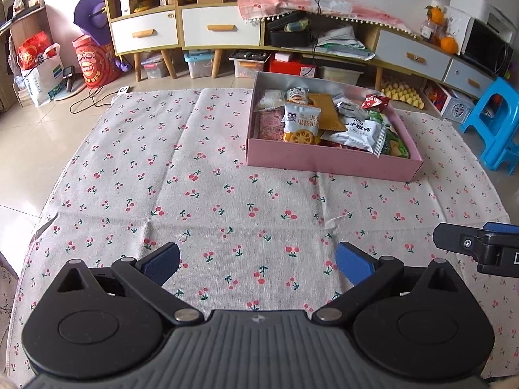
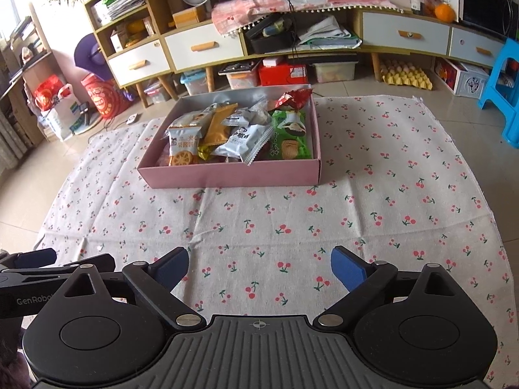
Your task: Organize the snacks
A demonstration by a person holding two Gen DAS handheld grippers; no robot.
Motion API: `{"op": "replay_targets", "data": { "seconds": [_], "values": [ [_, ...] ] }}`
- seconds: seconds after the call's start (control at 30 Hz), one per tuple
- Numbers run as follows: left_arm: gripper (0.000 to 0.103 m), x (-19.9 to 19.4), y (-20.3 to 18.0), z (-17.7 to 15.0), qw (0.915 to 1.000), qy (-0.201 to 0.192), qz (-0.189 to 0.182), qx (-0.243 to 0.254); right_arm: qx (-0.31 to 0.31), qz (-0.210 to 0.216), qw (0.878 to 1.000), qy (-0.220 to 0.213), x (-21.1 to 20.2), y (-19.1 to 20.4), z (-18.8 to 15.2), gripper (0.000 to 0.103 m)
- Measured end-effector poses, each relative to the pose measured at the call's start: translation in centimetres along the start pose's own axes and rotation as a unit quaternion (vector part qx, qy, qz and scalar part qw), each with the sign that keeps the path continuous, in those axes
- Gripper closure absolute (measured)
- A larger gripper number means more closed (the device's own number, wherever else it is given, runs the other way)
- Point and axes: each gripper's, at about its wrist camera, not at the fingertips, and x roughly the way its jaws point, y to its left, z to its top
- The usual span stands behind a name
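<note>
Pink cardboard forms the one shallow box [image 2: 227,176] that serves as the landmark here; it sits on a cherry-print cloth [image 2: 356,194] spread over the tabletop, and all the snacks visible lie inside it. Counting what shows in the right wrist view: one white-and-orange biscuit packet [image 2: 183,146] at the box's near left corner, one mustard-yellow packet [image 2: 219,126] leaning just behind it, one white packet with dark lettering [image 2: 243,142] at the near middle, one green packet [image 2: 290,136] along the right wall, and one red wrapper [image 2: 296,97] at the far right corner. Several more wrappers lie under and behind these, too overlapped to count exactly. No snack lies on the cloth outside the box.

Two claws are in play, both well short of the box on its near side. The left claw [image 1: 258,261] hangs over bare cloth with its two blue pads spread wide apart and nothing between them; the box stands ahead and to its right. The right claw [image 2: 259,267] is likewise released, its jaws standing wide over bare cloth with nothing between them, the box ahead and slightly to its left.

Beyond the box, on the floor, a long low cabinet [image 2: 292,42] shows four drawers in the right wrist view, and one blue plastic stool [image 1: 496,123] stands off to the box's right.
</note>
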Motion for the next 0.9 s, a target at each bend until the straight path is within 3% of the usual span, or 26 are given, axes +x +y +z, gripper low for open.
{"op": "replay_targets", "data": {
  "seconds": [0.17,0.9],
  "values": [
    [0.000,0.14,-0.34,-0.34,0.9998,0.008,0.015,0.011,-0.018,-0.016,1.000,0.007,0.38,0.76,-0.42,0.007],
    [0.000,0.06,-0.48,-0.57,0.9997,0.020,0.013,0.006,0.001,-0.008,0.999,0.031,1.08,0.66,-0.88,0.007]
  ]
}}
